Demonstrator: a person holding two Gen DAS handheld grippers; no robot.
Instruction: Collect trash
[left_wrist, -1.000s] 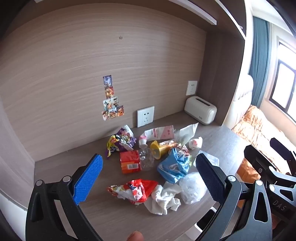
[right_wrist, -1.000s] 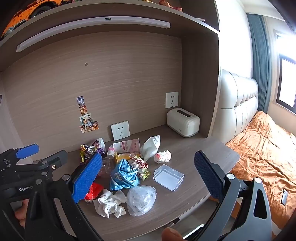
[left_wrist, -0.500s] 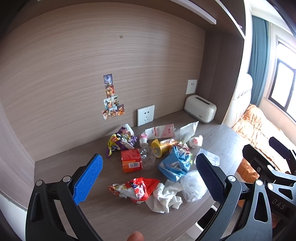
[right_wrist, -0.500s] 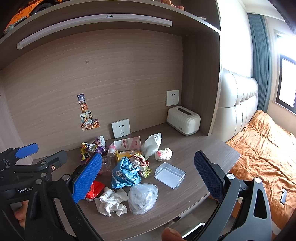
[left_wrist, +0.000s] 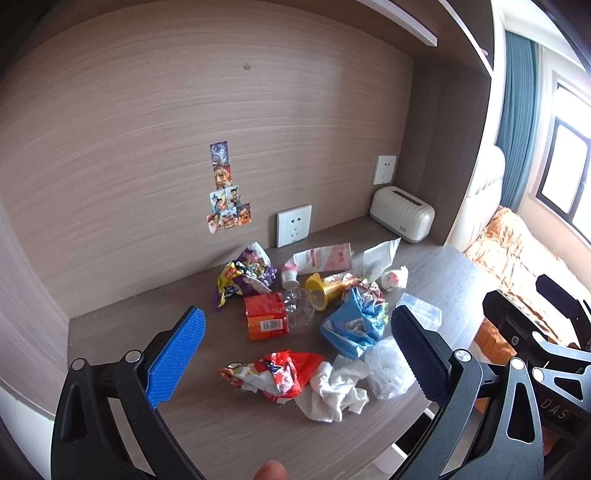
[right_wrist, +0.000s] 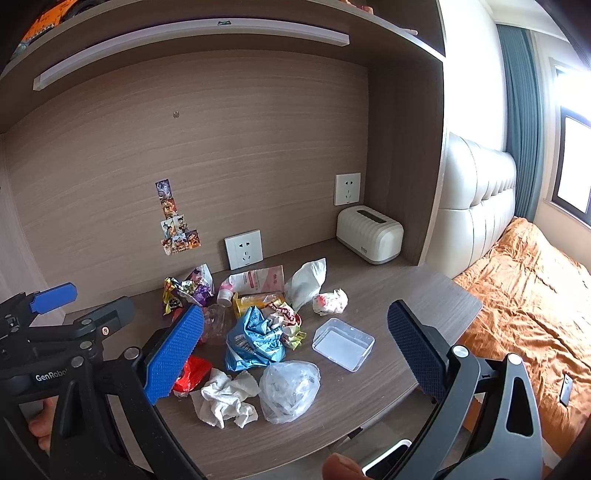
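Trash lies scattered on the wooden desk (left_wrist: 122, 332): a red snack wrapper (left_wrist: 273, 373), crumpled white tissue (left_wrist: 336, 387), a clear plastic bag (left_wrist: 388, 365), a blue bag (left_wrist: 354, 325), an orange box (left_wrist: 264, 315), a clear bottle (left_wrist: 299, 306), a purple-yellow wrapper (left_wrist: 243, 277). My left gripper (left_wrist: 295, 354) hovers open above the near pile, holding nothing. In the right wrist view the tissue (right_wrist: 225, 398), plastic bag (right_wrist: 290, 387), blue bag (right_wrist: 255, 334) and a clear plastic box (right_wrist: 343, 343) lie below my right gripper (right_wrist: 295, 350), which is open and empty.
A white toaster-like appliance (right_wrist: 369, 234) stands at the back right corner. Wall sockets (right_wrist: 243, 249) and stickers (right_wrist: 175, 221) are on the back panel. A bed with an orange cover (right_wrist: 524, 295) lies right of the desk. A shelf (right_wrist: 192, 33) runs overhead.
Both views have drifted slightly, the pile sitting a little lower and further off. Nothing was gripped; both grippers stay open.
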